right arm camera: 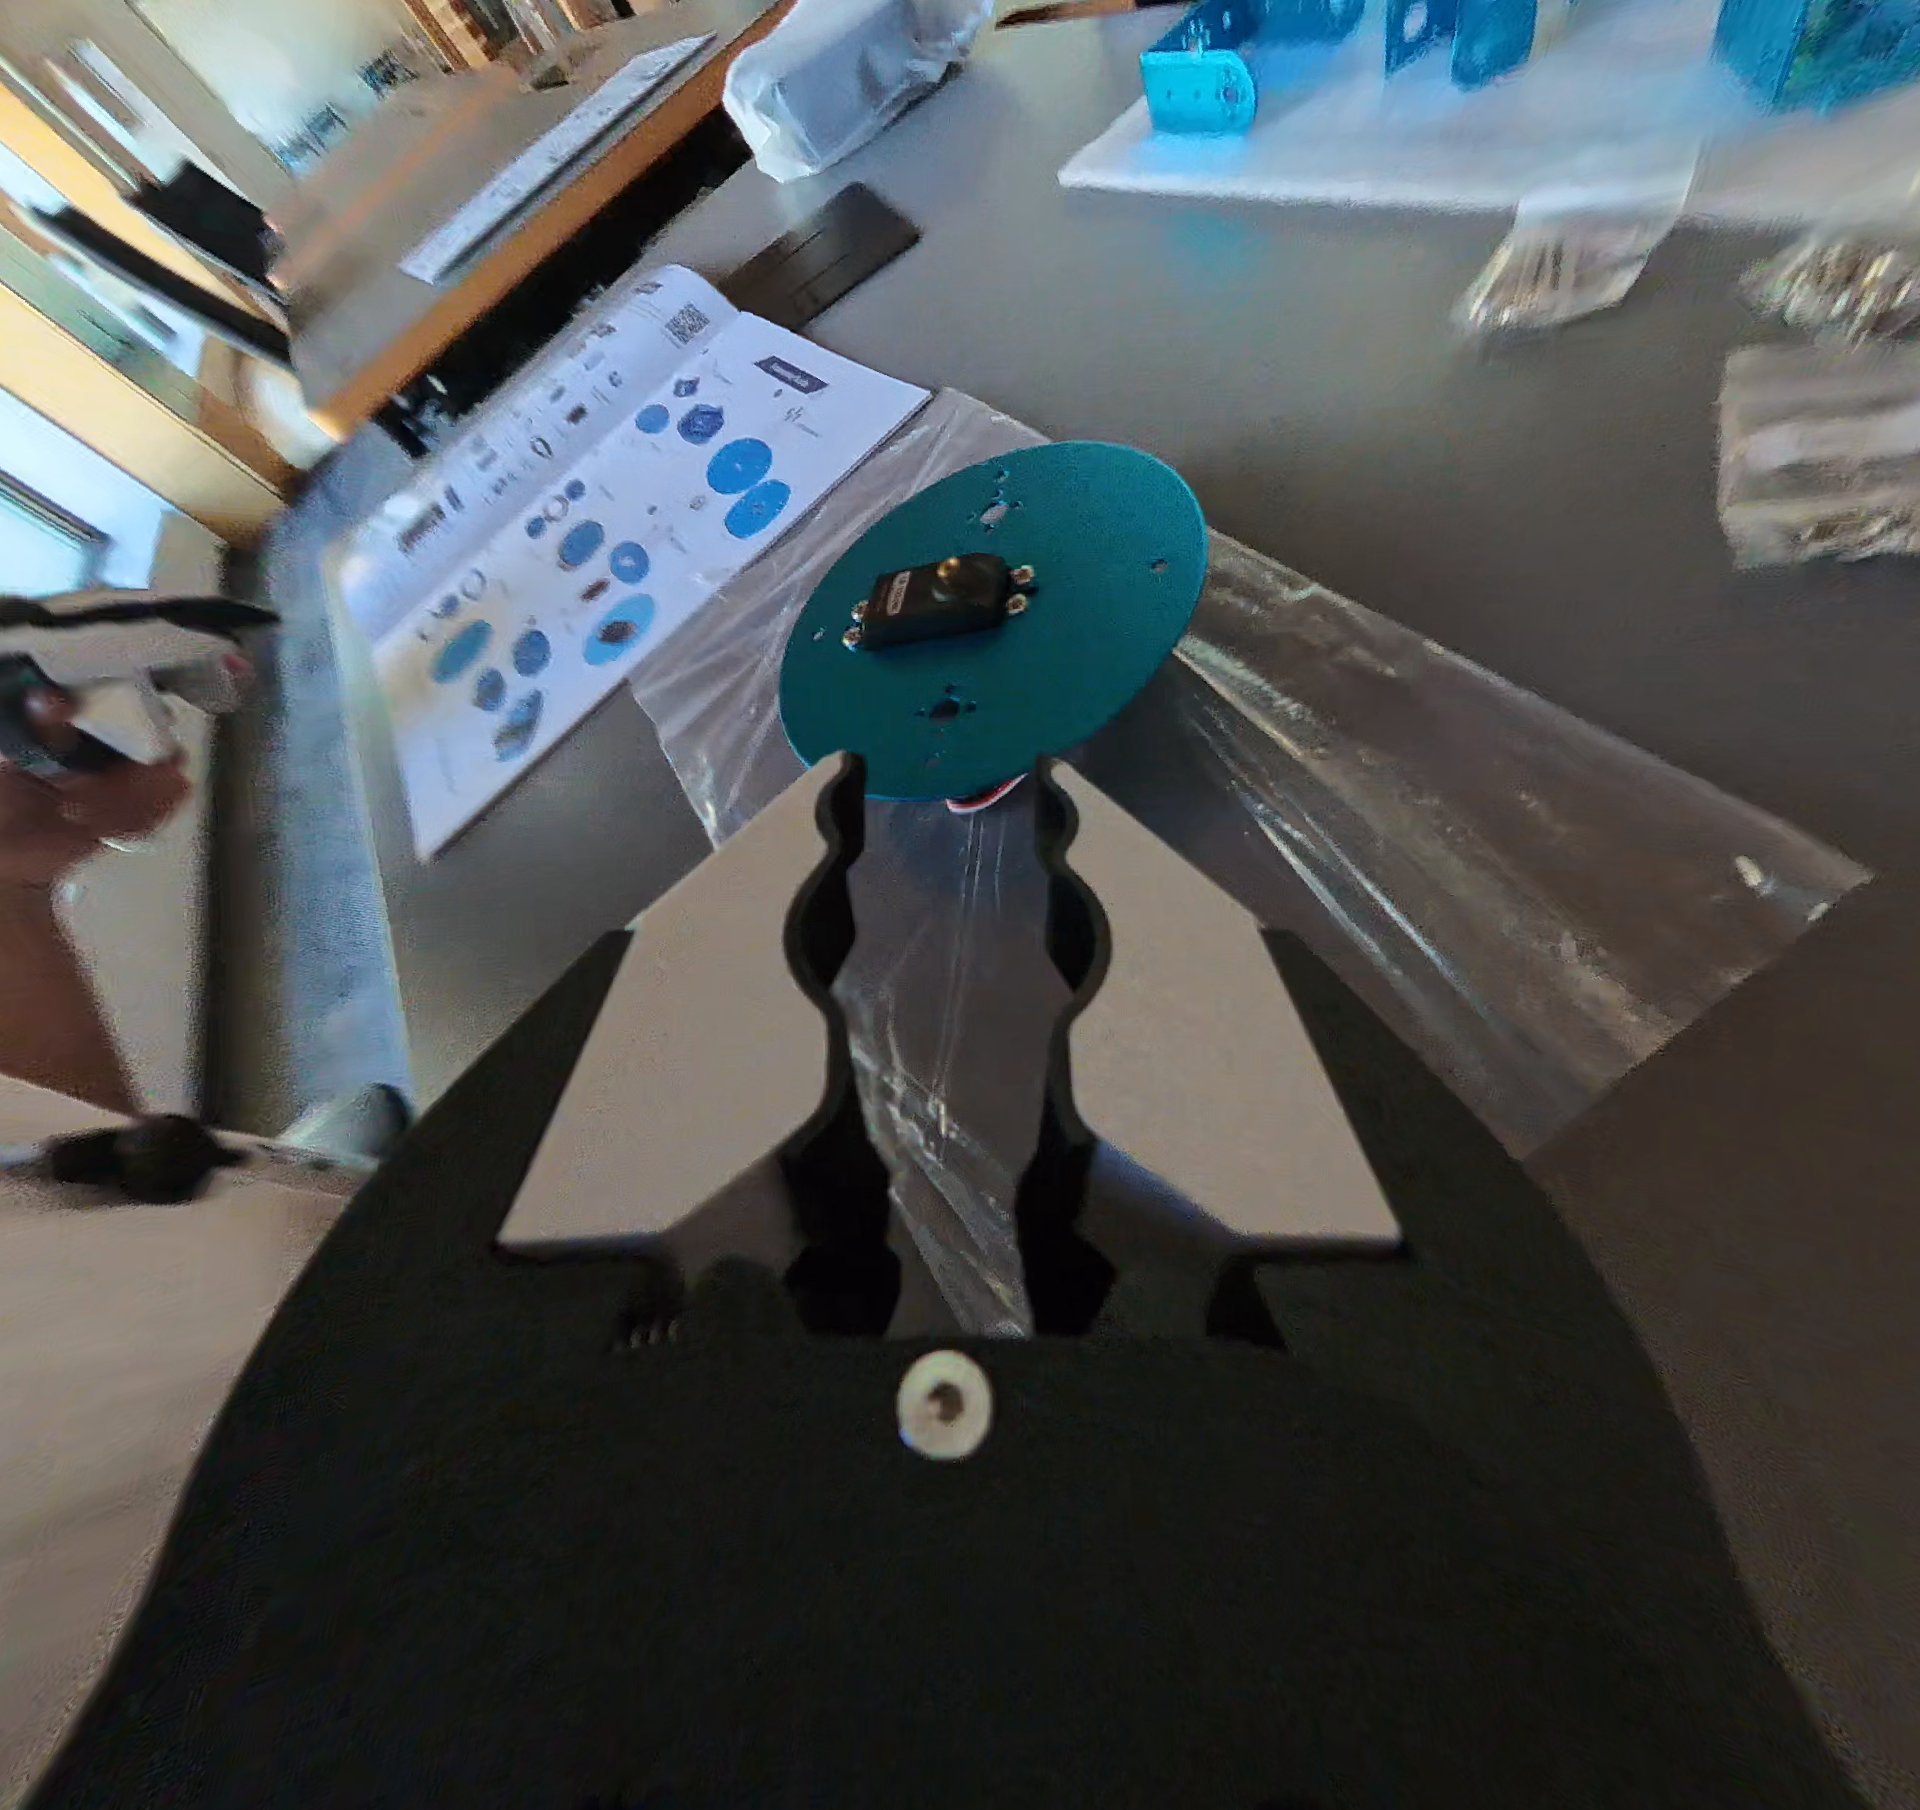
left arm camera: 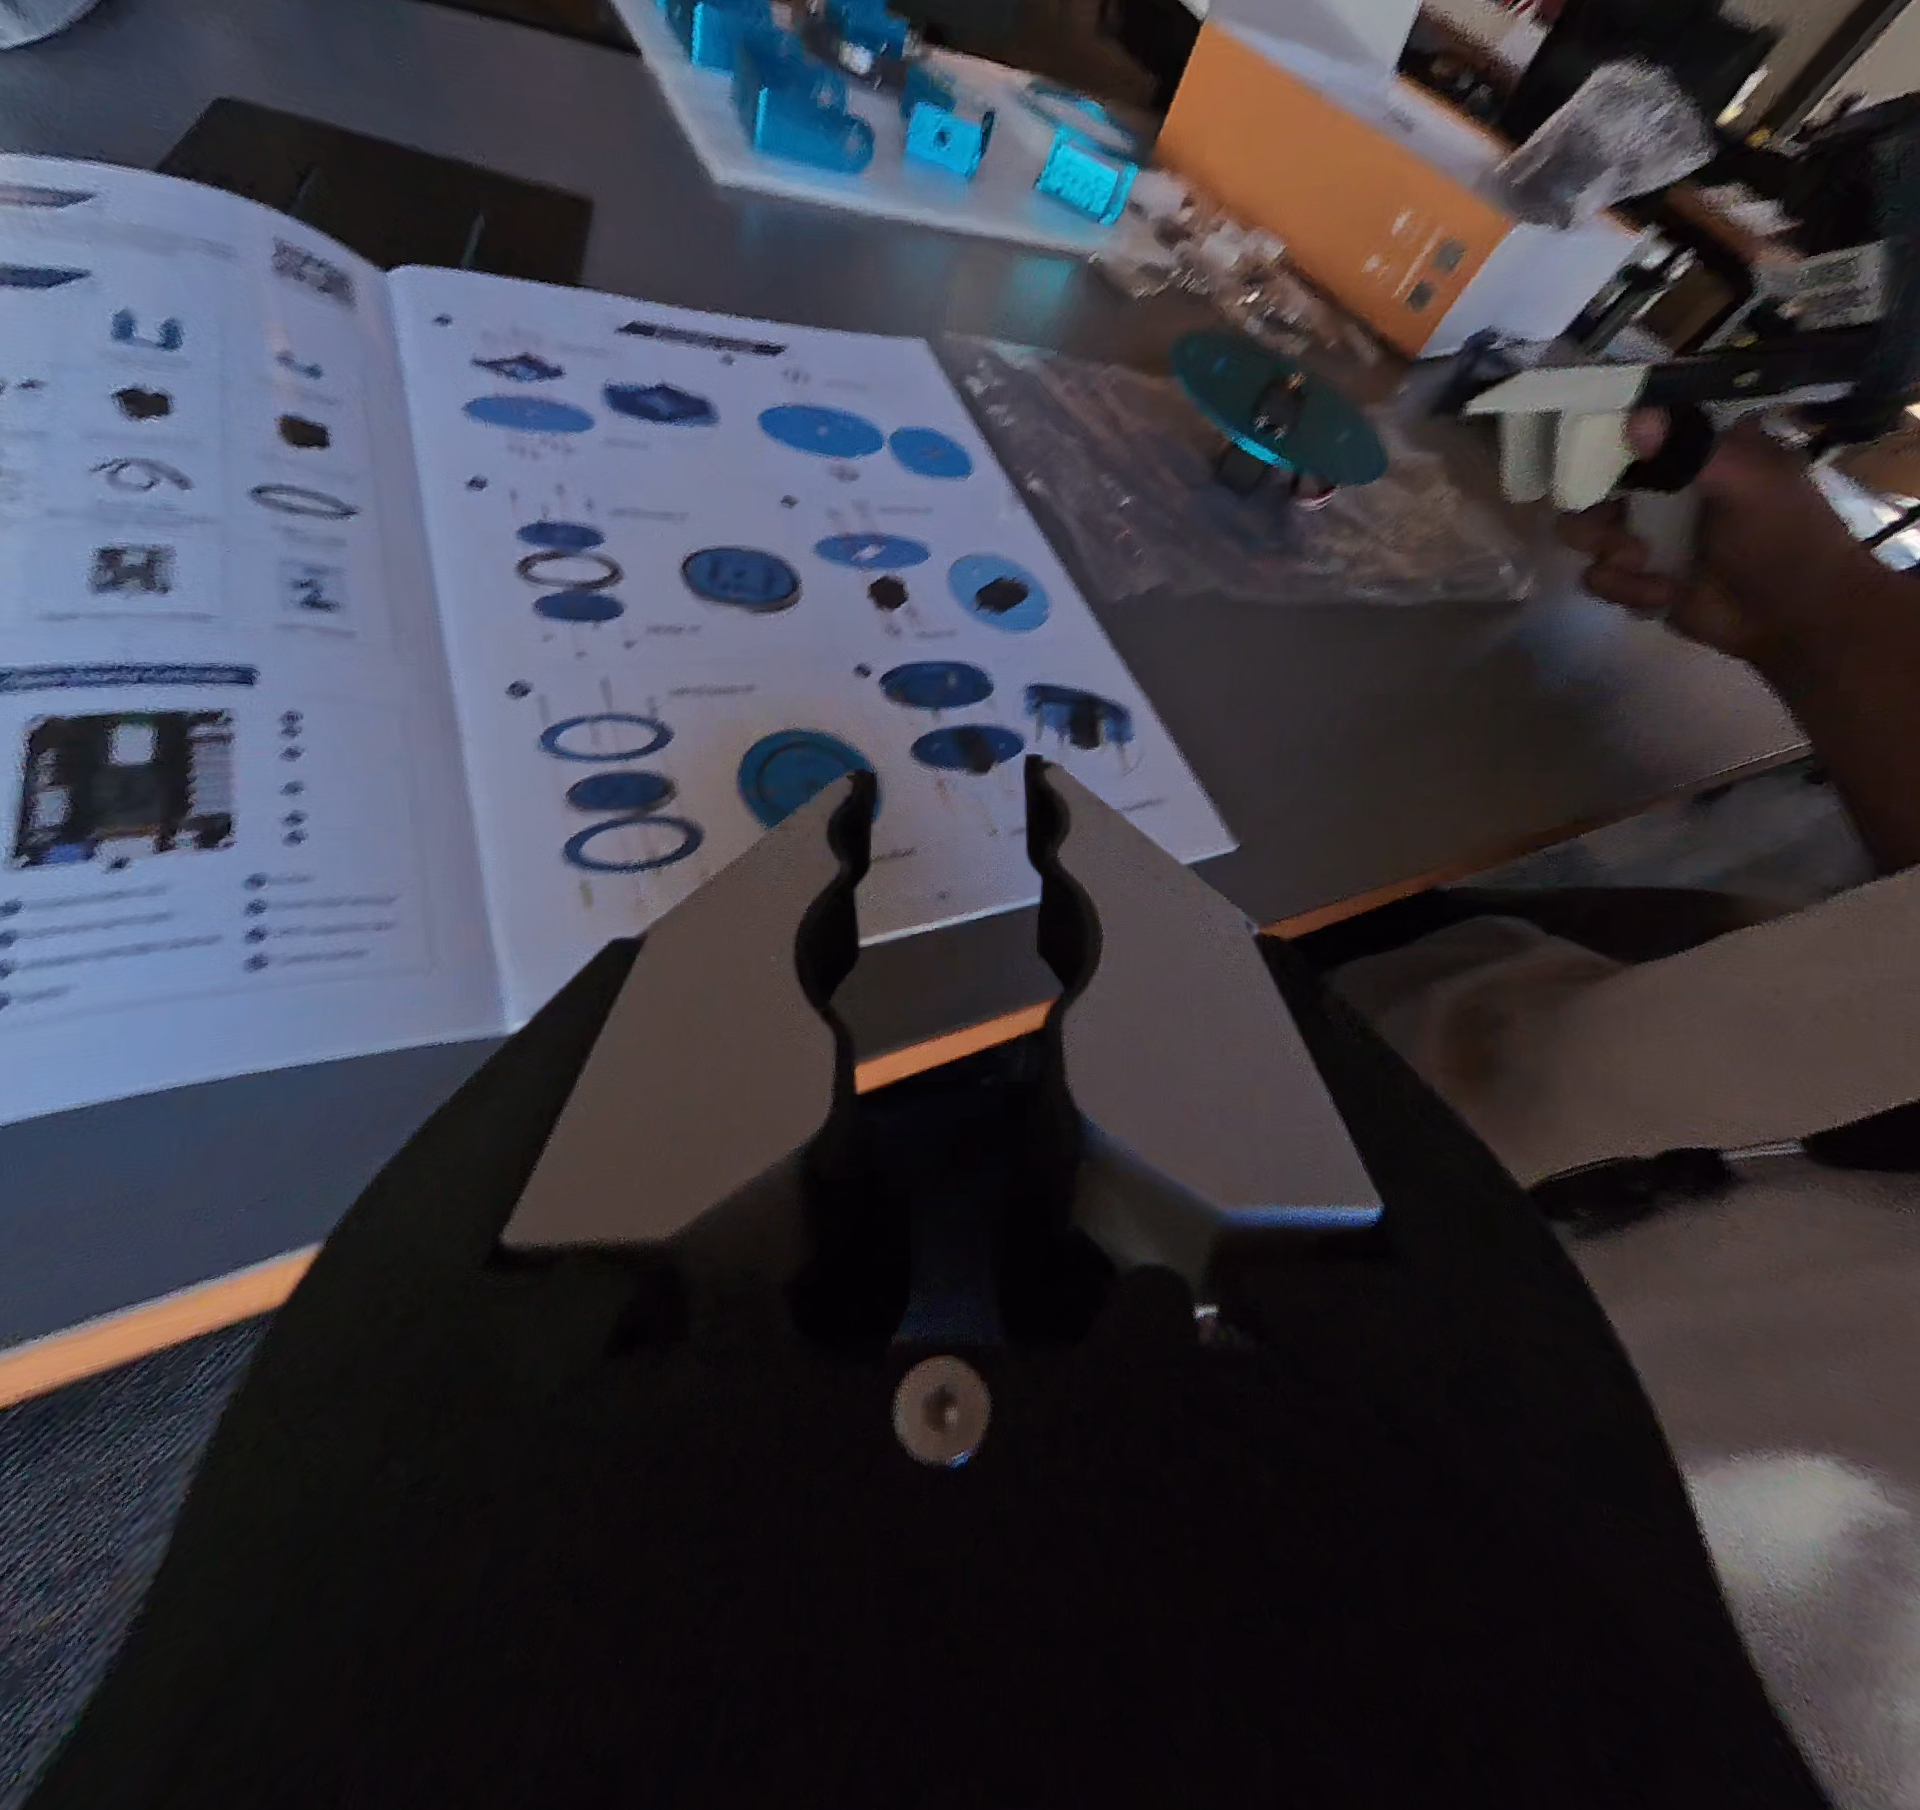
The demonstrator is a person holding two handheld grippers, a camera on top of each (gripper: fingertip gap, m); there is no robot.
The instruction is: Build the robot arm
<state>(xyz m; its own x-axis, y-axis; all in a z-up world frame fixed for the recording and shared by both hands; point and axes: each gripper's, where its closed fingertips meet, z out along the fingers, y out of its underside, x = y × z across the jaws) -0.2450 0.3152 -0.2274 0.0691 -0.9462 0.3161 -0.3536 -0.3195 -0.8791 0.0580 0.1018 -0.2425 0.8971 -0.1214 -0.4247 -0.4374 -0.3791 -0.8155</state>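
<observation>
Right tongs [right arm camera: 948, 773] agape near teal disc [right arm camera: 992, 617]; contact perhaps, unclear.

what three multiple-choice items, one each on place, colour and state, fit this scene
1. Where does the round teal metal disc with the black servo sit?
A on the open white instruction booklet
B over the clear plastic bag
C on the white tray

2. What colour are the metal brackets on the white tray?
A blue
B red
C silver

3. How are the left gripper fingers?
A shut on the booklet
B shut on the disc
C open, empty

B: bag shows beneath the disc. A: blue in both views. C: a gap shows between the fingers.
</observation>
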